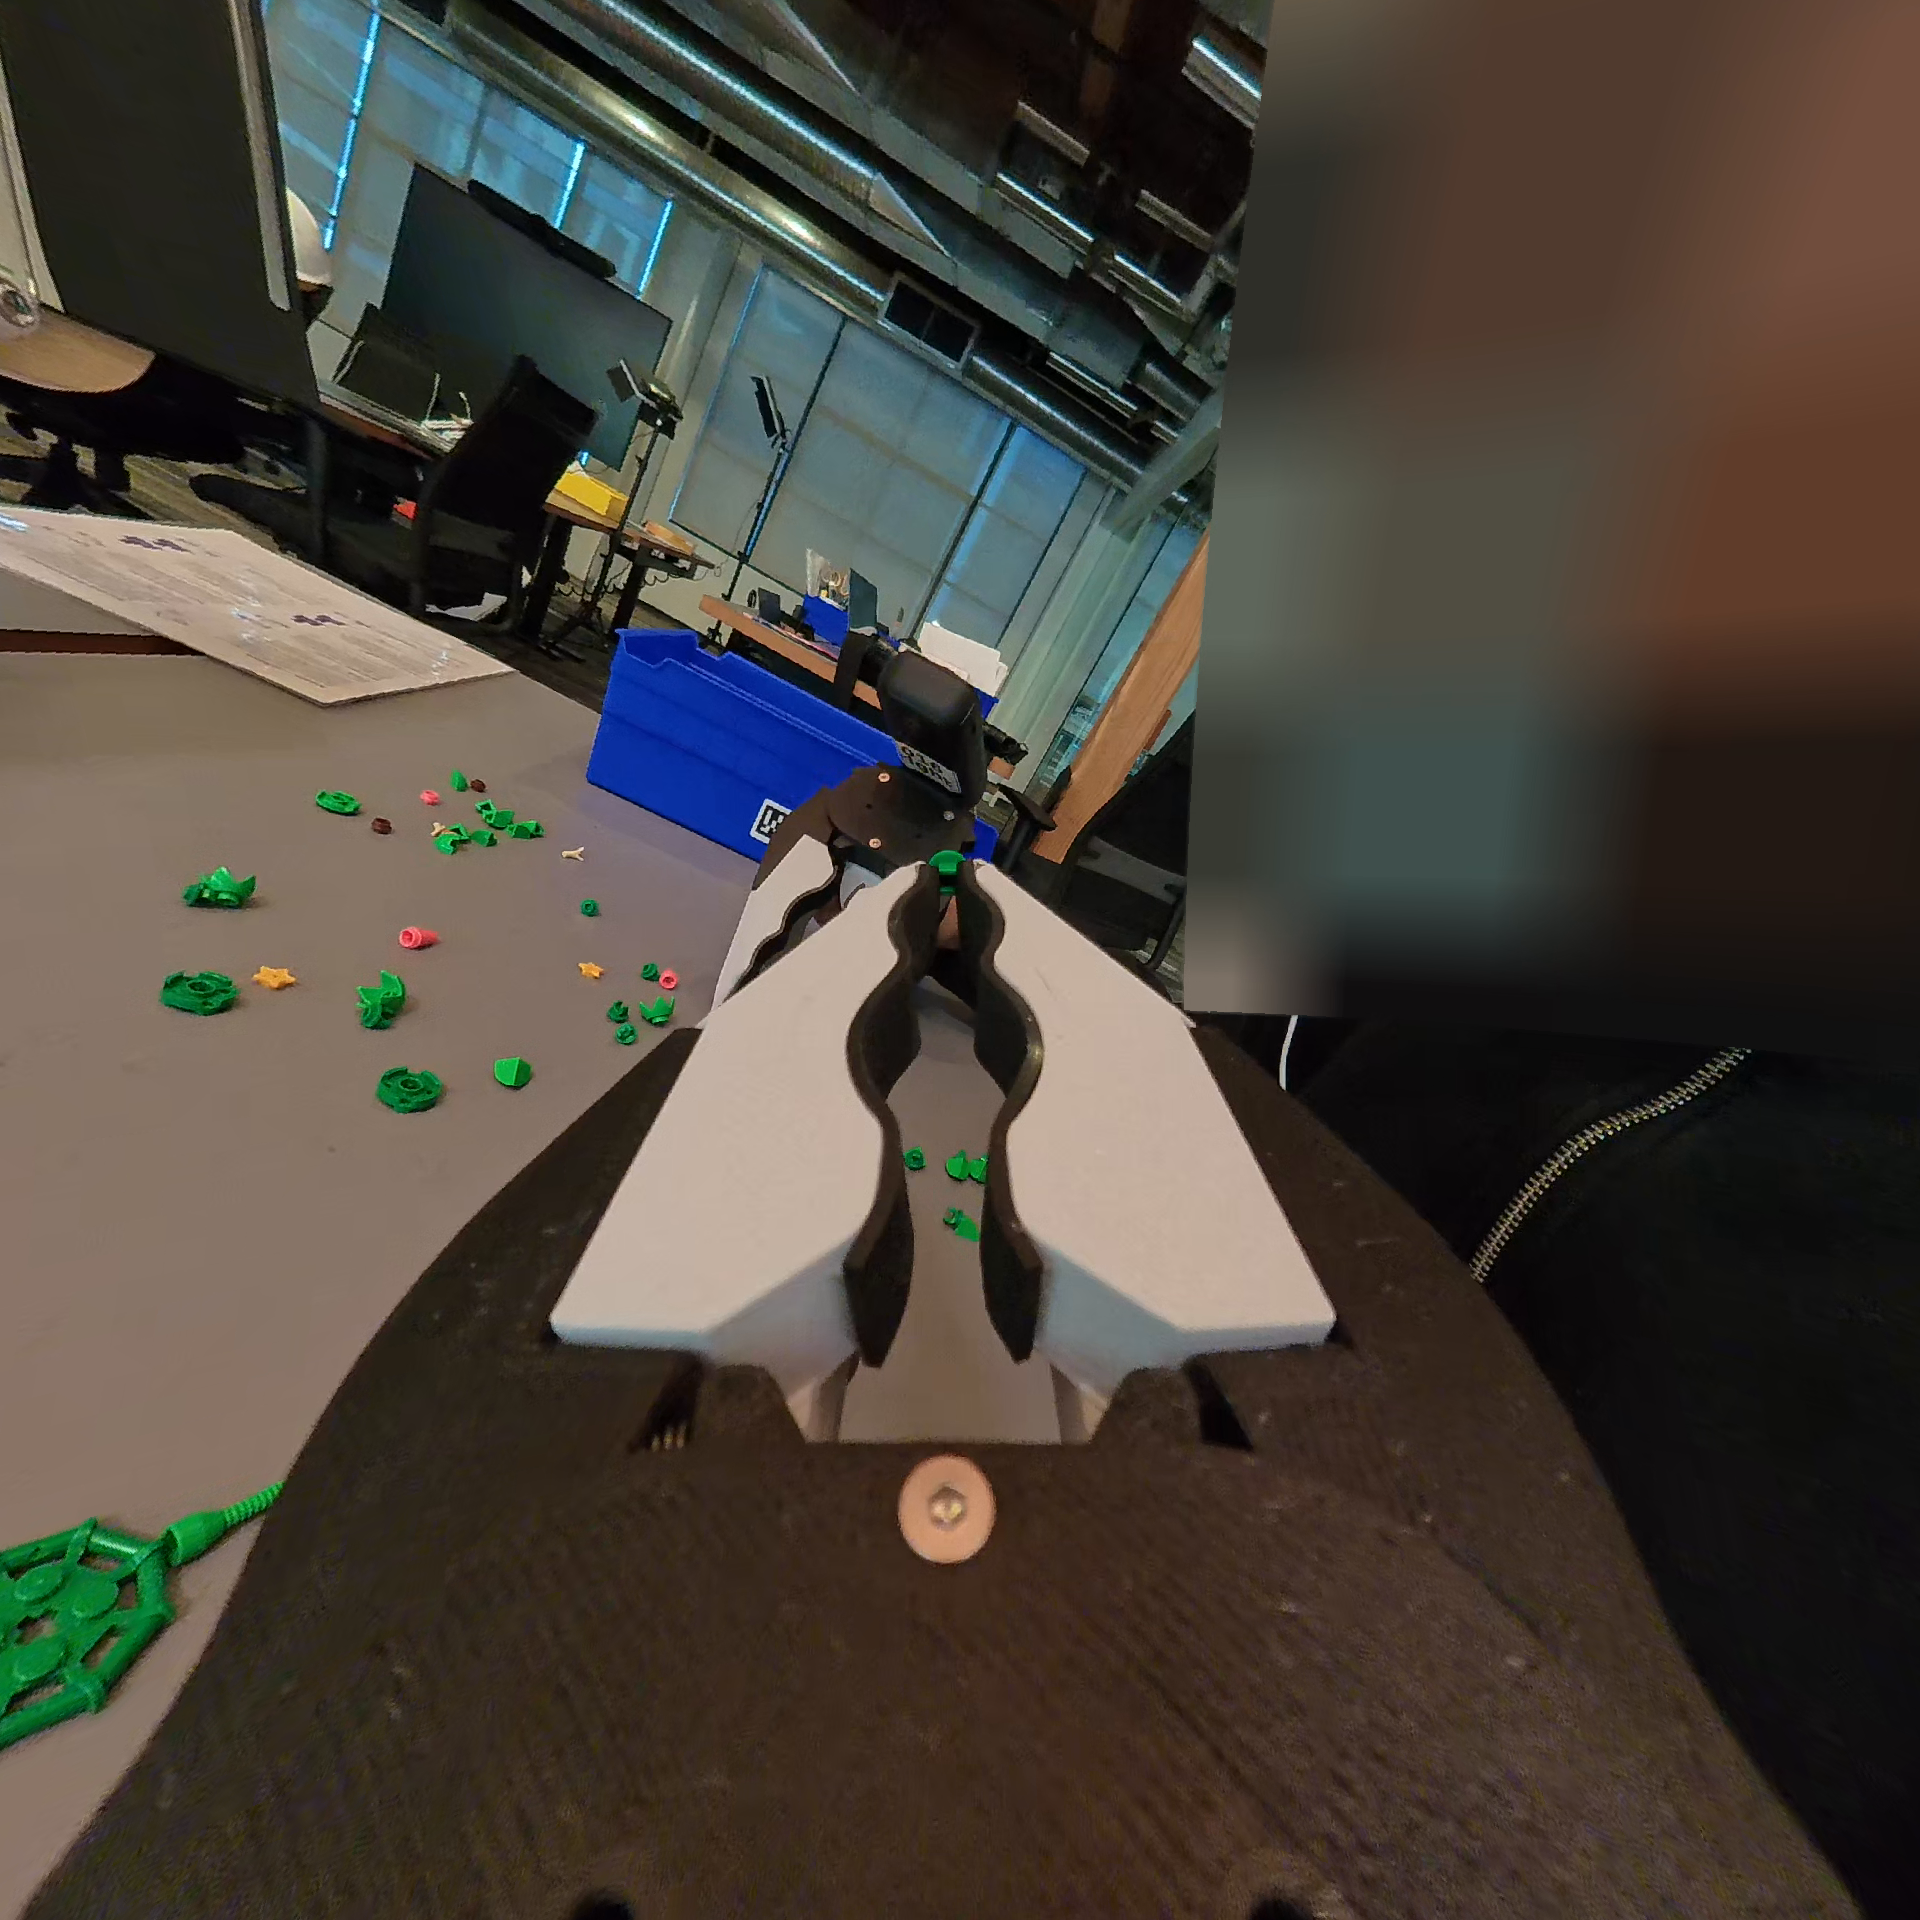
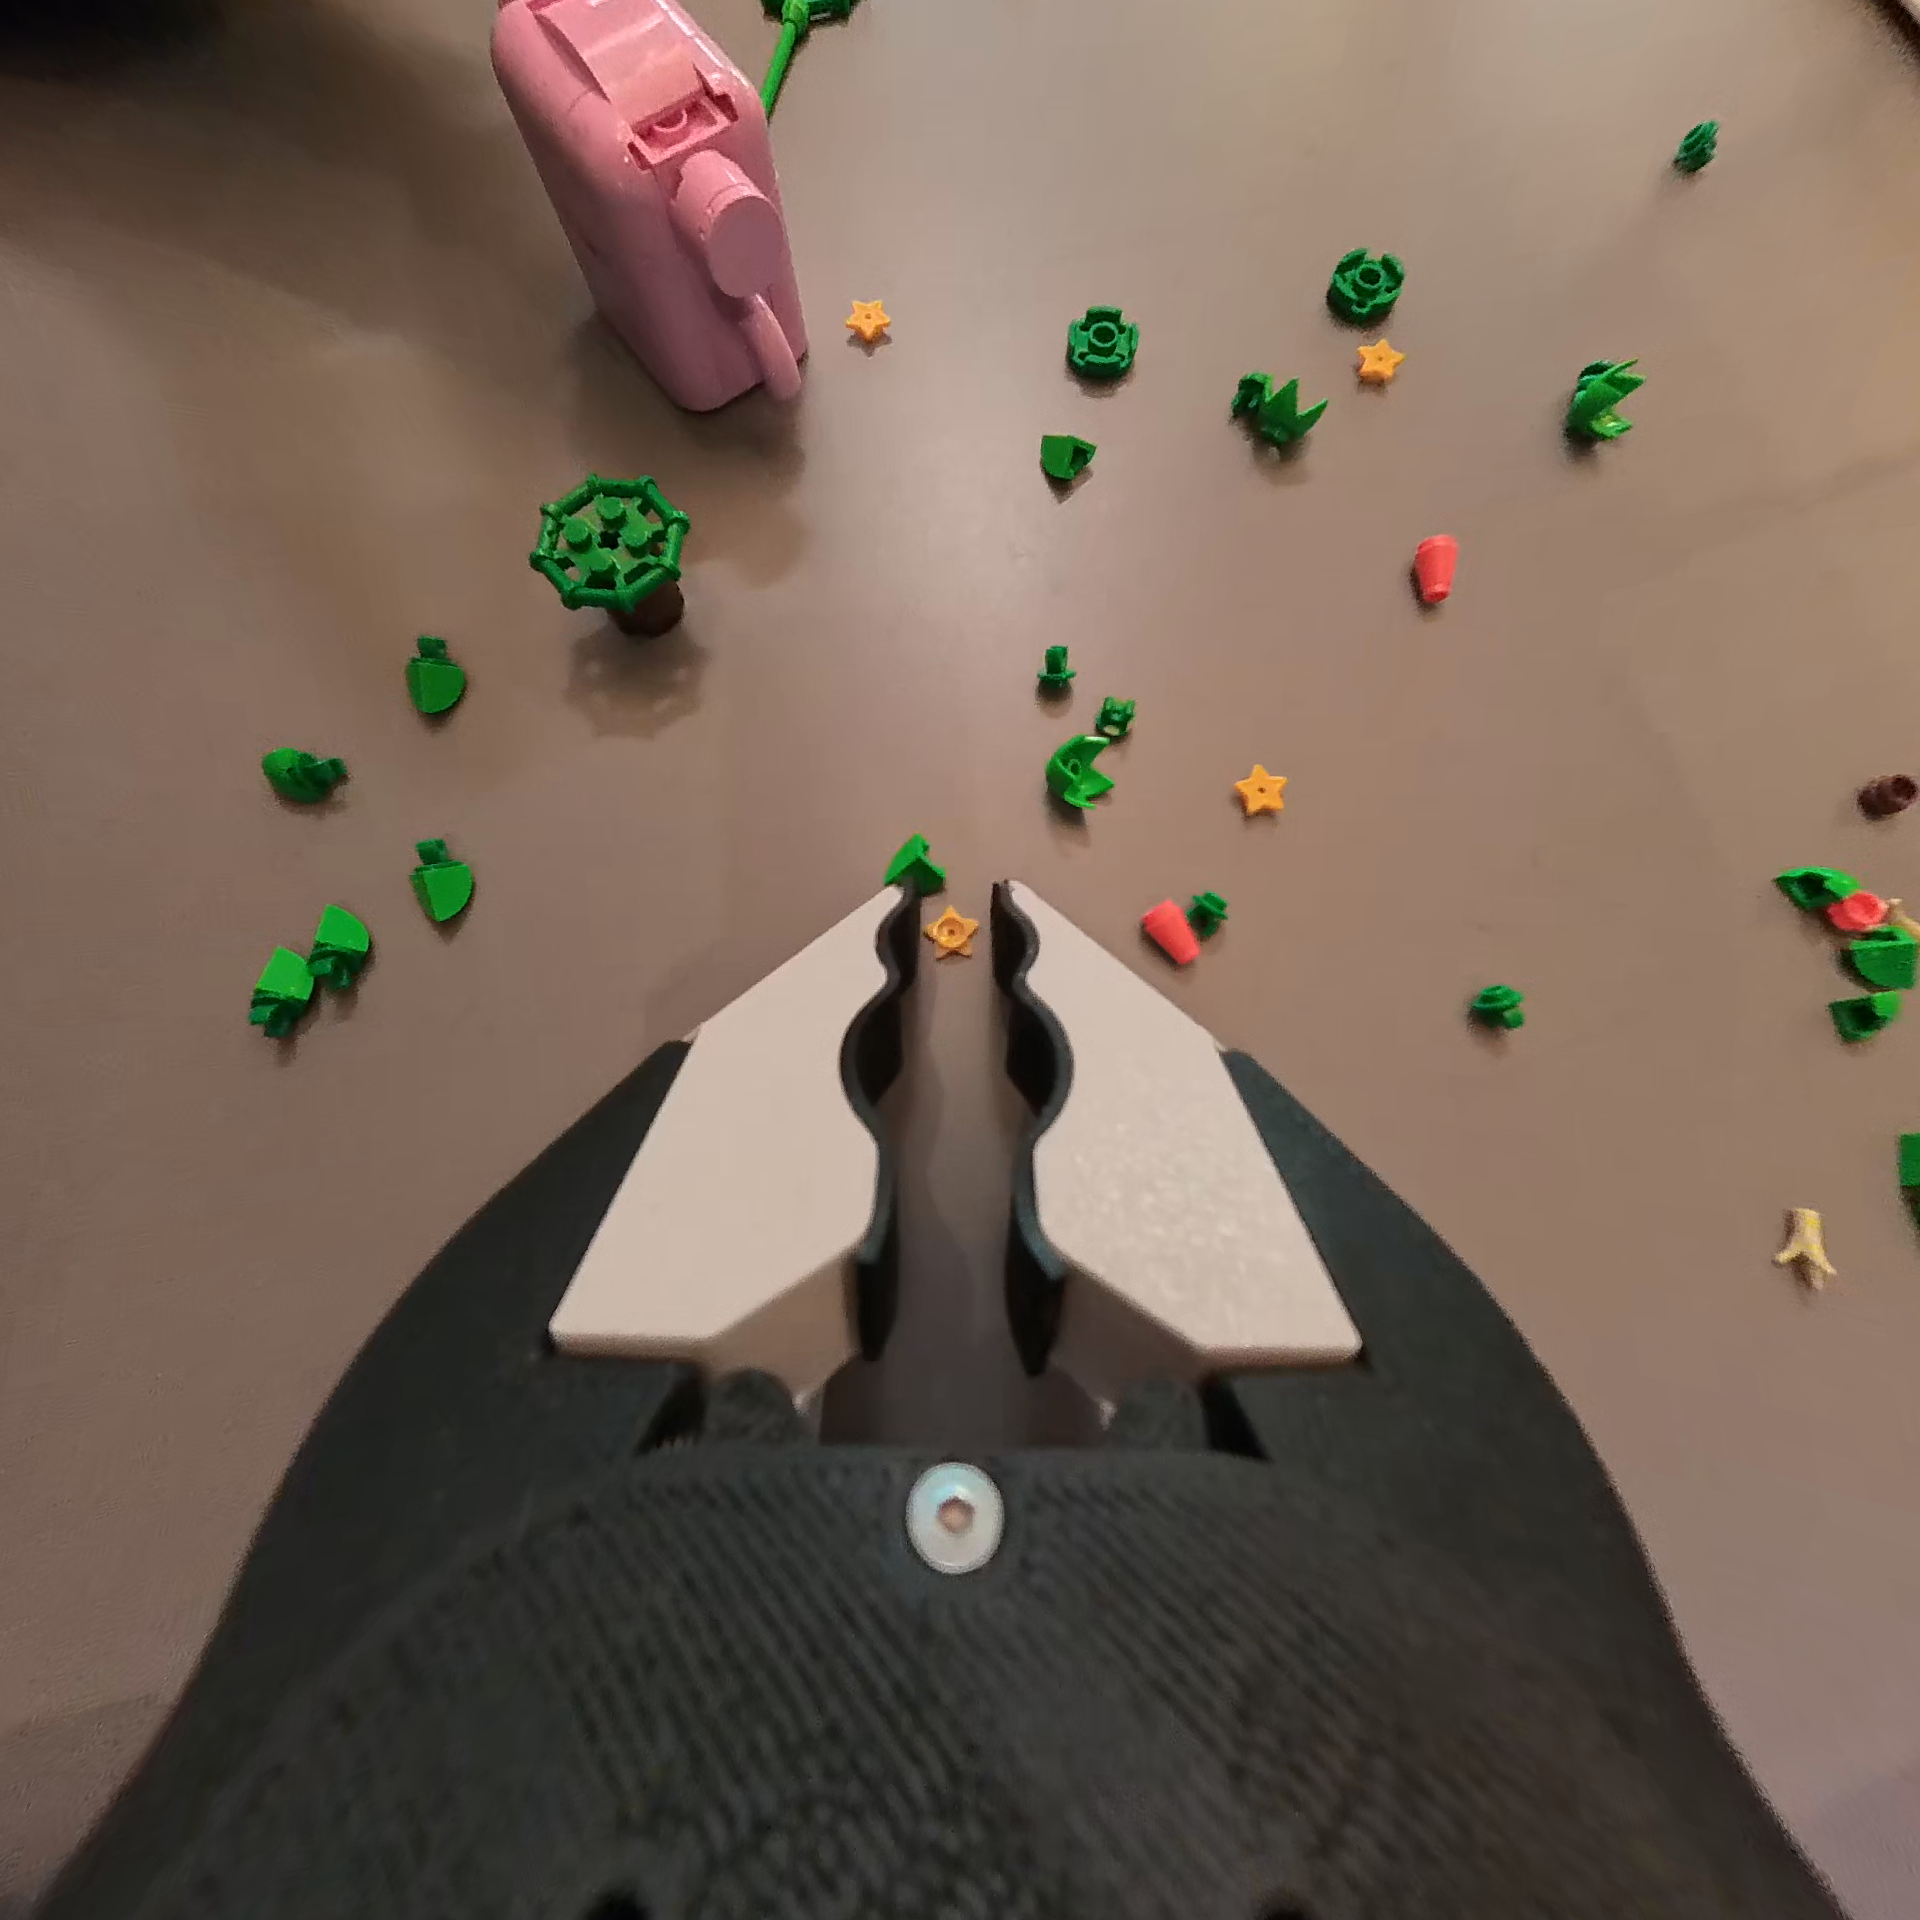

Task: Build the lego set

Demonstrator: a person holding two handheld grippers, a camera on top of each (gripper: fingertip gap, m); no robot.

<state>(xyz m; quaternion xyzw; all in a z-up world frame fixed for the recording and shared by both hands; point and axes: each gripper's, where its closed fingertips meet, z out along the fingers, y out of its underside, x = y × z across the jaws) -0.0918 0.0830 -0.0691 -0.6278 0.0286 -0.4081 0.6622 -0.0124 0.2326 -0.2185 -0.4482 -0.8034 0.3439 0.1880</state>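
My left gripper [image 1: 943,885] is raised off the grey table [image 1: 208,1195] and shut on a small green Lego piece [image 1: 944,862] at its tips. My right gripper [image 2: 954,896] points down at the table. Its jaws stand slightly apart, with an orange star piece [image 2: 951,932] lying between the tips. A green wedge [image 2: 914,862] lies at its left fingertip. The right gripper's black body [image 1: 914,790] shows just beyond my left tips. Loose green, orange and red pieces lie scattered around.
A pink built block [image 2: 665,208] stands at the back left, with a green web wheel on a brown stem [image 2: 608,545] near it. A blue bin [image 1: 707,727], an instruction sheet [image 1: 239,613] and a green web piece [image 1: 73,1621] are on the table. A person's black jacket [image 1: 1662,1351] is at the right. My hands' fingertips stand some 25 centimetres from each other.
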